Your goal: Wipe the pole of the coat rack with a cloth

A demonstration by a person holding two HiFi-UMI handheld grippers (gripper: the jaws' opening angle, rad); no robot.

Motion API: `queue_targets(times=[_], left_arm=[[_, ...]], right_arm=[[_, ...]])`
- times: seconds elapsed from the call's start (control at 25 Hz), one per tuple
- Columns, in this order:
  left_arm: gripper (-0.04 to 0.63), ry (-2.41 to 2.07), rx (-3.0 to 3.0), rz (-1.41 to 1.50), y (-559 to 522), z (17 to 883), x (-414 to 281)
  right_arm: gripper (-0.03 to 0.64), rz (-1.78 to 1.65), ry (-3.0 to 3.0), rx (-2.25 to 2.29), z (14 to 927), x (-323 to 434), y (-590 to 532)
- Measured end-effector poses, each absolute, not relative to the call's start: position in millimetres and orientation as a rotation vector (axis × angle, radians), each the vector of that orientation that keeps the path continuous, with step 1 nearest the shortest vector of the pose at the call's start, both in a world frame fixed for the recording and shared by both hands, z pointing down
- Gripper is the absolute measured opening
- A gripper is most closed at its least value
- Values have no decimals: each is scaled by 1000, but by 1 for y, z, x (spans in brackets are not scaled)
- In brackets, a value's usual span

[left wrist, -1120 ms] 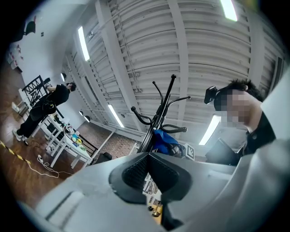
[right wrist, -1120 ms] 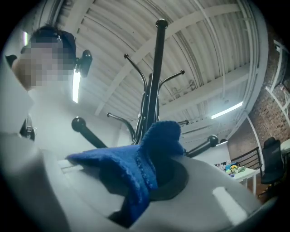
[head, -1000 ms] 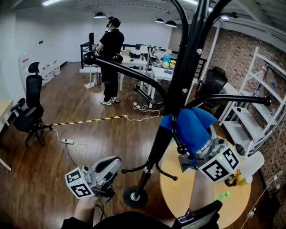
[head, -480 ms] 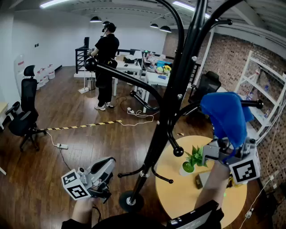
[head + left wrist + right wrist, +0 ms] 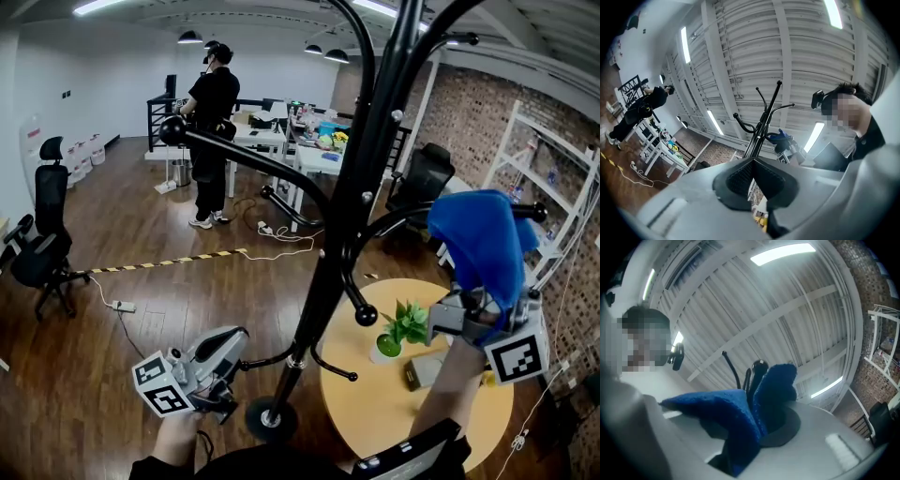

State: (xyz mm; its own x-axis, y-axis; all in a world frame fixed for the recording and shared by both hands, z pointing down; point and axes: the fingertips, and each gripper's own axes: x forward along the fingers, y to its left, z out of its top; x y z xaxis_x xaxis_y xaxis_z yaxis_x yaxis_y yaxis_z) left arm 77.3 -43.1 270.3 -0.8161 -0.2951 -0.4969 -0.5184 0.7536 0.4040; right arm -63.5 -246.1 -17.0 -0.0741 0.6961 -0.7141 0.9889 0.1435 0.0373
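The right claw (image 5: 476,305), gripping the cloth (image 5: 473,244) apart from the pole (image 5: 361,187), should be pressing it flat against the metal, while the left claw (image 5: 752,164) is hanging closed, empty.

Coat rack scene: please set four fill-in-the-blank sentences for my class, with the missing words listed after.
1. The right gripper holds a ____ cloth in its jaws.
2. The left gripper has its jaws ____, with nothing between them.
3. The coat rack pole is ____ in colour.
4. On the round table stands a small potted ____.
Missing words: blue; shut; black; plant.
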Motion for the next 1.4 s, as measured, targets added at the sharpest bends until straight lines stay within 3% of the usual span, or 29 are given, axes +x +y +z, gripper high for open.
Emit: queue_targets(times=[0.32,0.88,1.4], left_arm=[[2,2565,-578,767,-46,274,85],[2,2612,-551,800,-47,286,92],[2,2619,-659,848,-69,292,71]], right_arm=[[98,-383,1927,1861,61,-56,-146],[77,-366,2051,2088,196,-55,-123],[81,615,2356,2476,391,-54,-117]])
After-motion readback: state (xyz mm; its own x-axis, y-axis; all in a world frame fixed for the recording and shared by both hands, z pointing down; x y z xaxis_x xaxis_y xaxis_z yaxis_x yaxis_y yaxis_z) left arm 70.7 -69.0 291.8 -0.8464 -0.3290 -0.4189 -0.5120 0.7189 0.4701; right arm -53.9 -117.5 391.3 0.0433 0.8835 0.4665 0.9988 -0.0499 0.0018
